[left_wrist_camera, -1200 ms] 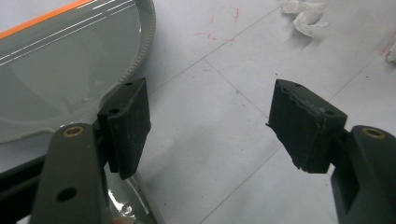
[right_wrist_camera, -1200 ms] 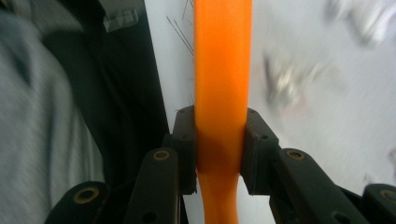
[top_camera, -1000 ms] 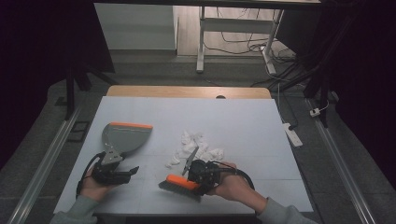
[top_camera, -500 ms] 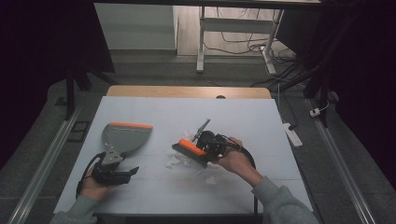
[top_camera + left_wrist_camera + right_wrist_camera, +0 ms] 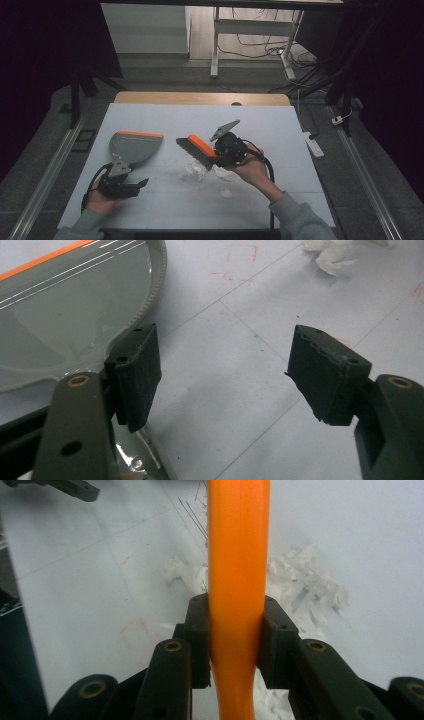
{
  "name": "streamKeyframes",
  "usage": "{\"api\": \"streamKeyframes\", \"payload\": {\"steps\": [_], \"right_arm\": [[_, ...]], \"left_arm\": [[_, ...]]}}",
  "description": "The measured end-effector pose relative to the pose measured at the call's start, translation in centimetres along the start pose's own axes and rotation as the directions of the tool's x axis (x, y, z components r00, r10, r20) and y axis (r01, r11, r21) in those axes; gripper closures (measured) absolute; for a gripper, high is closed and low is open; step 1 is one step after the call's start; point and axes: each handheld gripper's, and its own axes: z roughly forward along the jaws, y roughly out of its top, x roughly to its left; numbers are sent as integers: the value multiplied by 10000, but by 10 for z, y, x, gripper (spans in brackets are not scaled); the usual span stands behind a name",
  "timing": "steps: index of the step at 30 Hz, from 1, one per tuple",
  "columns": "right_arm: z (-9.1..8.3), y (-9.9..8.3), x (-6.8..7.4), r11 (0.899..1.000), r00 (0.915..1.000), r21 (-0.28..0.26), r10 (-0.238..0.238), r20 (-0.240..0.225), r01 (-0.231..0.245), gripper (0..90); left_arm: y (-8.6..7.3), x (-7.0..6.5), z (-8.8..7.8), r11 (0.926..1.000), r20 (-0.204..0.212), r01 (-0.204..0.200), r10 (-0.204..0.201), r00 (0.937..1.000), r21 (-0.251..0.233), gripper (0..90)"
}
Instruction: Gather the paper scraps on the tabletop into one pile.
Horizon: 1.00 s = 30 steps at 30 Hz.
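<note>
The right gripper [image 5: 220, 150] clamps the orange brush [image 5: 196, 150] to sweep the paper scraps [image 5: 196, 170] toward the dustpan [image 5: 134, 146], beside whose handle the left gripper [image 5: 131, 184] rests with its 2 jaws apart.

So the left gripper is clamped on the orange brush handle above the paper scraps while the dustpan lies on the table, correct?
Not the left. The right gripper is clamped on the orange brush handle above the paper scraps, as the right gripper view shows. The dustpan does lie on the table.
</note>
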Motion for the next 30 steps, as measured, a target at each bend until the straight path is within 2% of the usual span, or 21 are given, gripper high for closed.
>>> {"api": "streamKeyframes", "payload": {"steps": [2,5,8,12,14,17,18,19,22,24,27,30], "right_arm": [[8,1,3,10000,10000,-34,26,-55,-26,703],[26,5,8,9999,9983,-143,25,-578,-33,703],[44,13,17,9994,9912,0,333,-1283,-336,703],[69,20,30,9983,9826,329,525,-1779,-474,703],[80,22,33,9977,9807,388,622,-1854,-559,703],[90,23,29,9954,9863,336,938,-1355,-900,703],[91,23,25,9947,9878,383,997,-1198,-957,703],[91,21,19,9937,9913,478,1051,-790,-1015,703],[81,12,4,9882,9872,441,1491,-560,-1467,703],[68,9,0,9915,9919,291,1267,-61,-1265,703],[46,6,-4,9906,9907,-231,1346,-179,-1350,703],[29,5,-3,9913,9928,-548,1202,23,-1199,703]], "left_arm": [[0,0,0,10000,-21,-8,8,10000,2,300],[-1,1,0,10000,-2,23,-23,10000,-16,300],[-1,1,-1,10000,-12,25,-25,10000,-19,301],[-2,2,-2,10000,-32,83,-83,10000,-52,302],[-3,3,-2,10000,-26,87,-87,10000,-41,303],[-2,2,-2,10000,-18,21,-21,10000,-37,302],[-2,2,-2,10000,-6,12,-12,10000,-47,302],[-2,1,-2,10000,-4,10,-10,10000,-51,302],[-2,2,-2,10000,-2,24,-24,10000,-32,303],[-2,2,-1,10000,-4,21,-21,10000,5,302],[-2,1,0,10000,7,-7,7,10000,19,302],[-1,0,-1,10000,-5,-19,19,10000,5,303]]}}
